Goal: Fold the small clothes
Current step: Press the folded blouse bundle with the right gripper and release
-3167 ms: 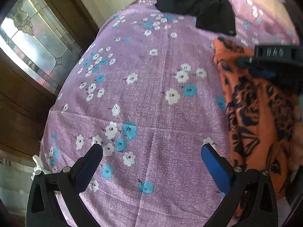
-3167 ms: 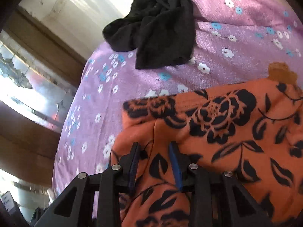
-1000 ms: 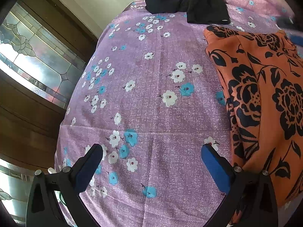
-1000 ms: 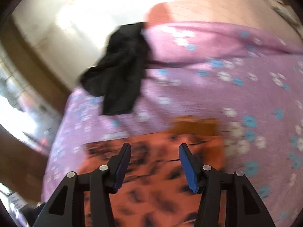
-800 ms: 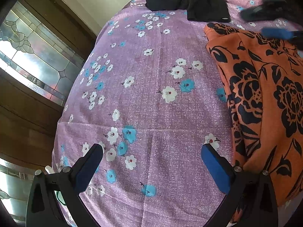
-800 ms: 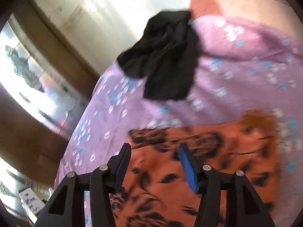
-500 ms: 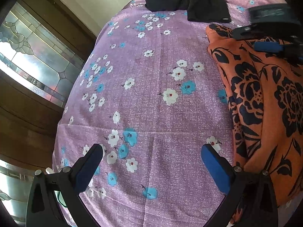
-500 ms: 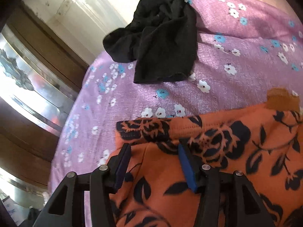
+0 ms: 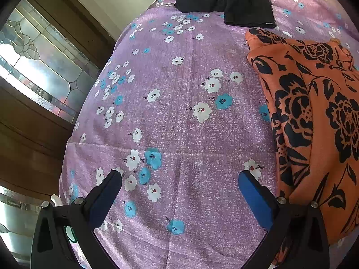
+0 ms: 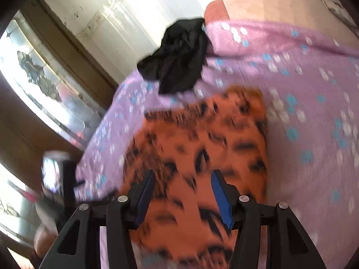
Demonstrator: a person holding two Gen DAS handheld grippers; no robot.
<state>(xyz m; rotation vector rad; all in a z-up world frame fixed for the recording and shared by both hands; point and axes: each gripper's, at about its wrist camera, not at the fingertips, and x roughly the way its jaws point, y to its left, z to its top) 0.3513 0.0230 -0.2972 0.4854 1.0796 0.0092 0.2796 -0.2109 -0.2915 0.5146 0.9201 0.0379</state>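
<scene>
The left gripper (image 9: 179,179) points steeply down at the purple flowered cloth (image 9: 179,123) that covers the worktop. Its jaws stand wide apart and hold nothing; only bare cloth lies between the blue pads (image 9: 253,192).

The right gripper (image 10: 181,179) also tilts downward, above the orange garment with black flowers (image 10: 202,139). Its jaws are about half open, and the garment lies under them, but the pads do not press on it. This view is smeared, so I cannot tell if the fingertips touch the fabric.

From the left view, the orange garment (image 9: 314,112) lies folded on the right side of the cloth, just beside the left gripper's right finger, and its far side is cut off by the picture edge. A crumpled black garment (image 9: 224,0) lies at the far end of the worktop, apart from the orange one, partly cut off at the top. I can read no writing or label anywhere. At the lower left of the right view there is a dark blurred shape (image 10: 60,179) which I cannot identify.
</scene>
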